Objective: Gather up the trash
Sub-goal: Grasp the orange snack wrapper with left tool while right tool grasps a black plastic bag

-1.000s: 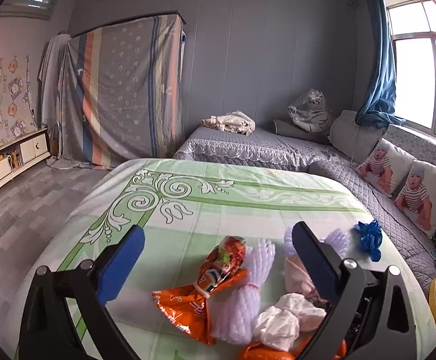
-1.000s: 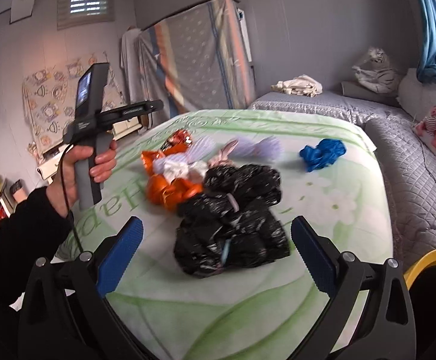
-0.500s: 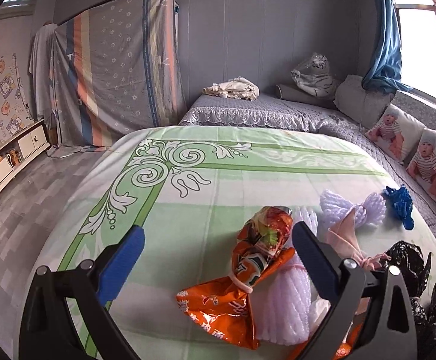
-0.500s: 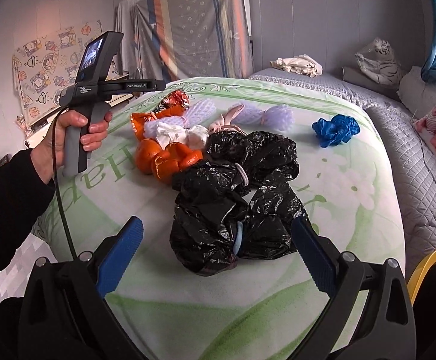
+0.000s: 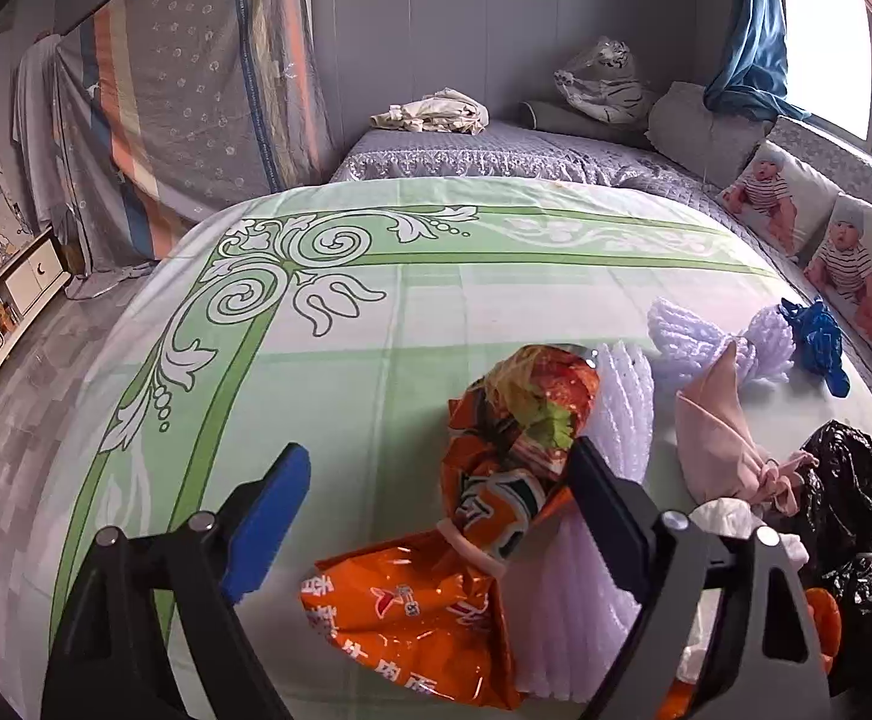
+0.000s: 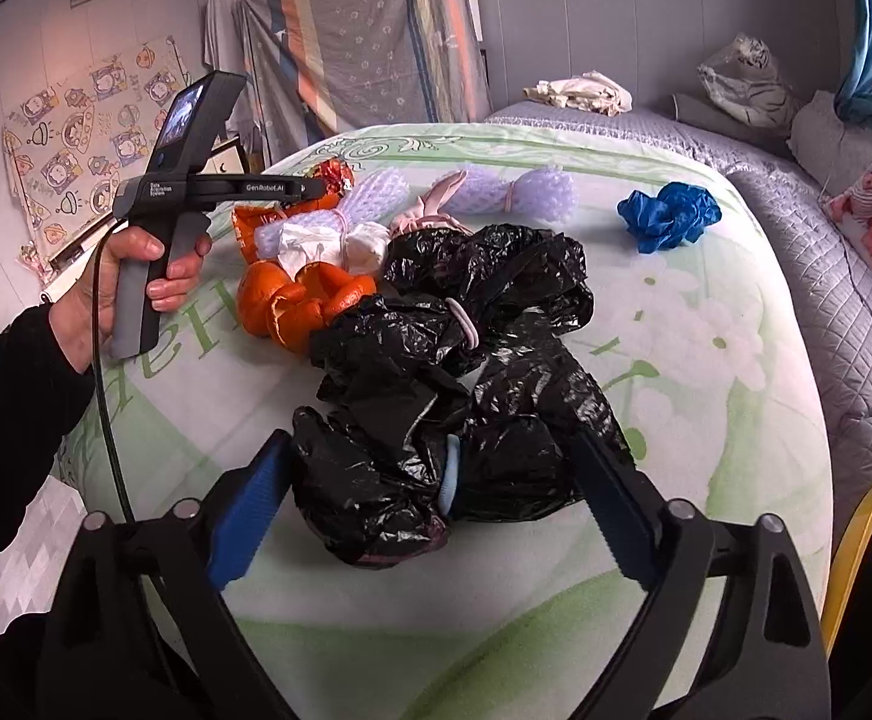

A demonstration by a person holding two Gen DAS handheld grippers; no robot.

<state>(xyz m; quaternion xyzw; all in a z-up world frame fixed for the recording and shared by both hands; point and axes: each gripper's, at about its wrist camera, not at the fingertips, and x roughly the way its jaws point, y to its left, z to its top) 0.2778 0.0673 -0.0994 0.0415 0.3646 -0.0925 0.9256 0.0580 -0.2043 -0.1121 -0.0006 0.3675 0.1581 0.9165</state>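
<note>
The trash lies heaped near the bed's (image 5: 328, 324) right edge. The left tool (image 5: 436, 504), jaws wide and just narrowing, frames the orange snack wrapper (image 5: 436, 594) without gripping. The right tool (image 6: 430, 504), likewise wide and narrowing, straddles the black bag (image 6: 436, 396), seemingly lining up 2 pickups.

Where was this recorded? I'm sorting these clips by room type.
Most likely a bedroom or bed-sitting room in a home: a quilted grey bed with baby-print pillows, a blue curtain by a window, and trash lying on a green floral sheet.
</note>
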